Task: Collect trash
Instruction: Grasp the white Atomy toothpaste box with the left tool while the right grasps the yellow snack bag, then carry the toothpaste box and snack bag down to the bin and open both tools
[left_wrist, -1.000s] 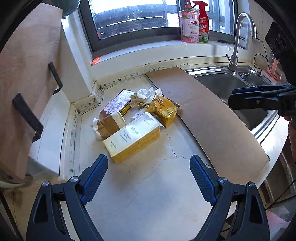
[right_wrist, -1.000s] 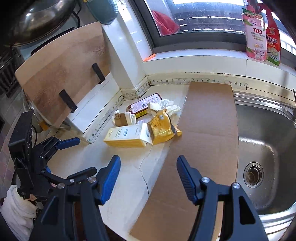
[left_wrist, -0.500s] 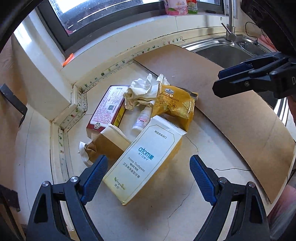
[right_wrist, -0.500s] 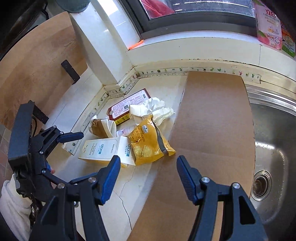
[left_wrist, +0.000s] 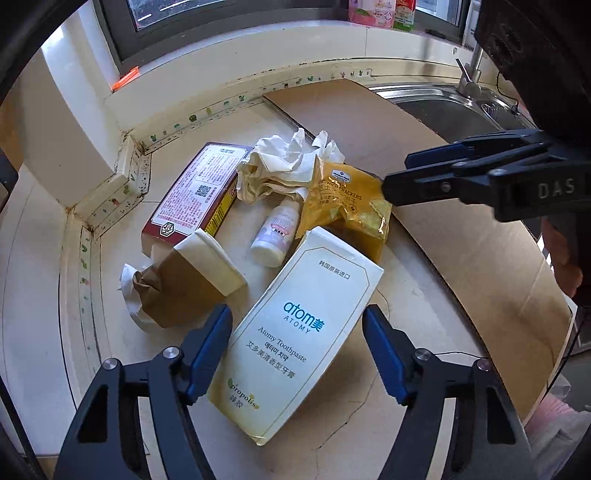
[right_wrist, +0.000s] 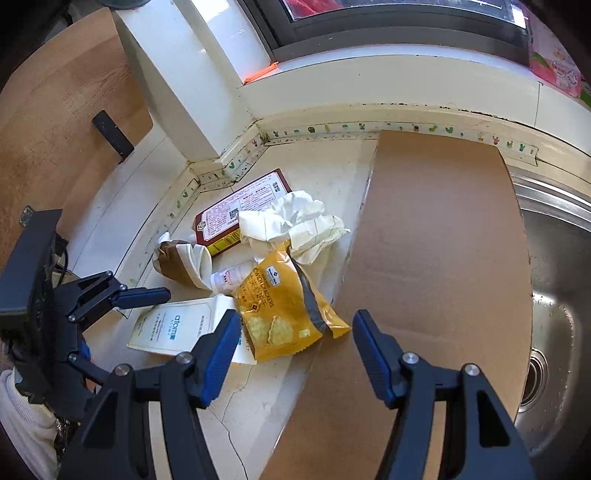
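Because the trash lies heaped on the counter beside a cardboard sheet (right_wrist: 436, 258), I hold my left tongs (left_wrist: 297, 345) wide open and empty astride the toothpaste box (left_wrist: 299, 347), my right tongs (right_wrist: 295, 349) equally wide over the yellow cracker bag (right_wrist: 284, 306); the sink (right_wrist: 557, 280) looks empty.

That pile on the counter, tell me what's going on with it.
A person with a gripper in each hand is closing in on a trash heap on the cream stone counter. The left gripper, fingers open, straddles the white Atomy toothpaste box. The right gripper, also open, hovers by the yellow cracker bag. Nothing is gripped yet; the crumpled white paper and red flat box lie untouched.
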